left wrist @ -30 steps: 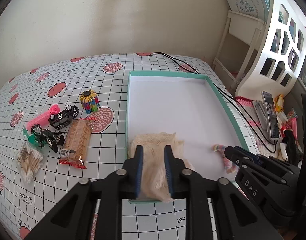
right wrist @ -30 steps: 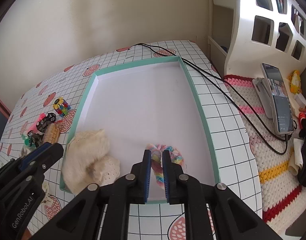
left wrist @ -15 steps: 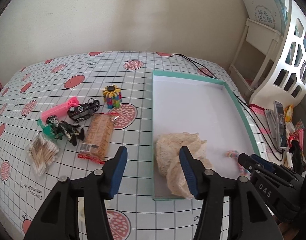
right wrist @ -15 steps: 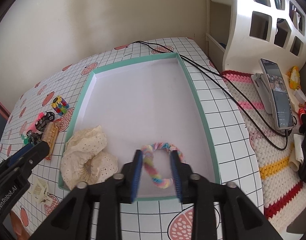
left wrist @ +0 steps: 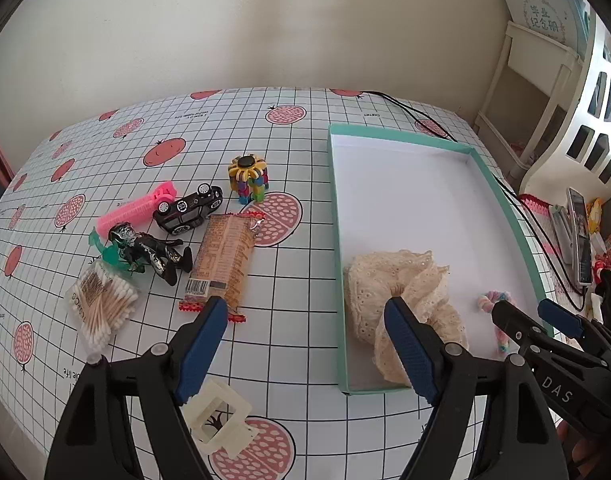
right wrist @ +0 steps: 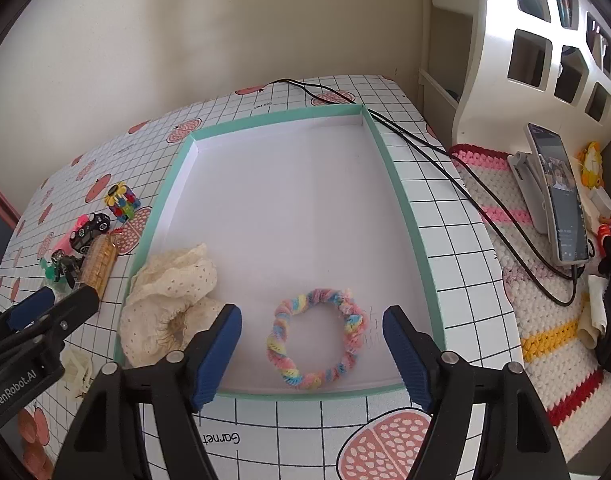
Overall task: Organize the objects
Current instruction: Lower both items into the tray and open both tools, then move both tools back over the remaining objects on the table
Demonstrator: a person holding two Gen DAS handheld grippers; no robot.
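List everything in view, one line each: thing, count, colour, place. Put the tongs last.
tray: 1, teal rim, white inside, right part of table
lace scrunchie: 1, cream, tray's near left corner
braided hair tie: 1, pastel rainbow, tray's near edge
snack packet: 1, orange-brown, table left of tray
toy car: 1, black, beyond the packet
comb: 1, pink, behind the car
figurine: 1, black and green, left of packet
cotton swabs: 1 bag, clear, near left
block toy: 1, multicoloured, far of packet
hair claw: 1, ivory, near table edge
phone: 1, dark, on stand, right
cable: 1, black, right of tray
left tongs: 1, black with blue pads, open
right tongs: 1, same colours, open
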